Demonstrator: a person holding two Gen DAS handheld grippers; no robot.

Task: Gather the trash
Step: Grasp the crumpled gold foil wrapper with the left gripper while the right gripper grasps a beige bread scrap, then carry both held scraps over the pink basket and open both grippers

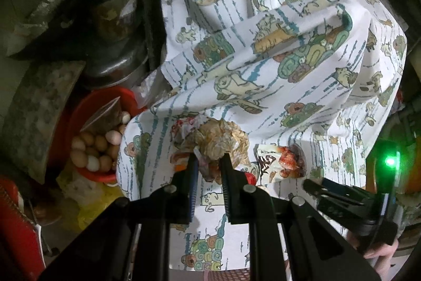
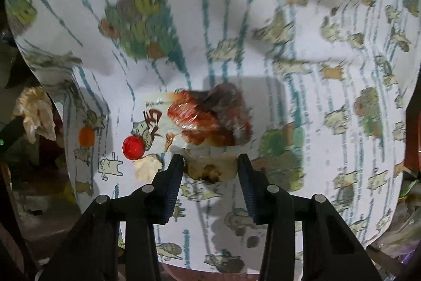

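My left gripper [image 1: 208, 162] is shut on a crumpled beige wrapper [image 1: 221, 141], held just above a white cartoon-print cloth [image 1: 263, 75]; the wrapper also shows at the left edge of the right wrist view [image 2: 36, 112]. My right gripper [image 2: 209, 162] is open, its jaws either side of a torn beige paper scrap [image 2: 210, 170] on the cloth [image 2: 236, 17]. Beyond it lie a red snack wrapper [image 2: 208, 120], a red bottle cap [image 2: 133, 148] and a smaller paper scrap [image 2: 147, 167]. The snack wrapper [image 1: 281, 162] and the right gripper [image 1: 315, 186] show in the left wrist view.
Left of the cloth stands a red basin of eggs [image 1: 94, 146], with steel pots [image 1: 115, 65] and a foil-covered block [image 1: 39, 109] behind it. A yellow plastic bag [image 1: 89, 204] lies below the basin. The cloth is bunched high at the back.
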